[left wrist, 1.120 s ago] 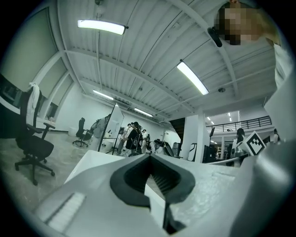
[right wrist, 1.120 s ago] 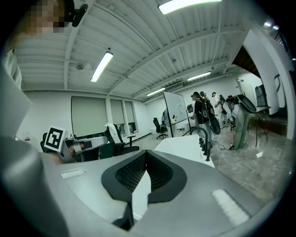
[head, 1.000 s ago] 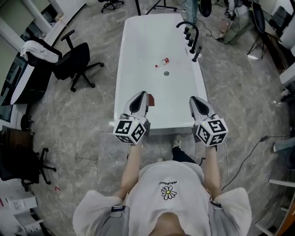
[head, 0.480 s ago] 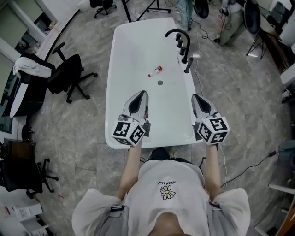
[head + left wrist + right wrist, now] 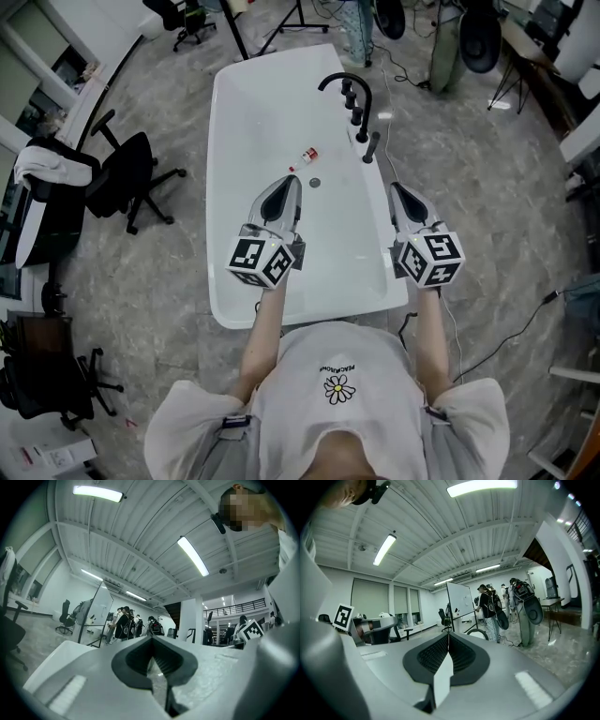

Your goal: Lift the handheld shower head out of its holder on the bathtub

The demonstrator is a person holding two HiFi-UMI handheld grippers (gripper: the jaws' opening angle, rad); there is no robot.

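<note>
Black and slim, the shower head (image 5: 372, 147) stands upright in its holder on the tub's (image 5: 234, 141) right rim, beside the black faucet (image 5: 345, 86). The left gripper (image 5: 288, 182) hovers over the basin and the right gripper (image 5: 397, 189) over the right rim, both with fingers together, empty, short of the shower head.

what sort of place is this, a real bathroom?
Probably an open office or lab, not a bathroom: the bathtub stands among office chairs, with a whiteboard and a group of people beyond.
</note>
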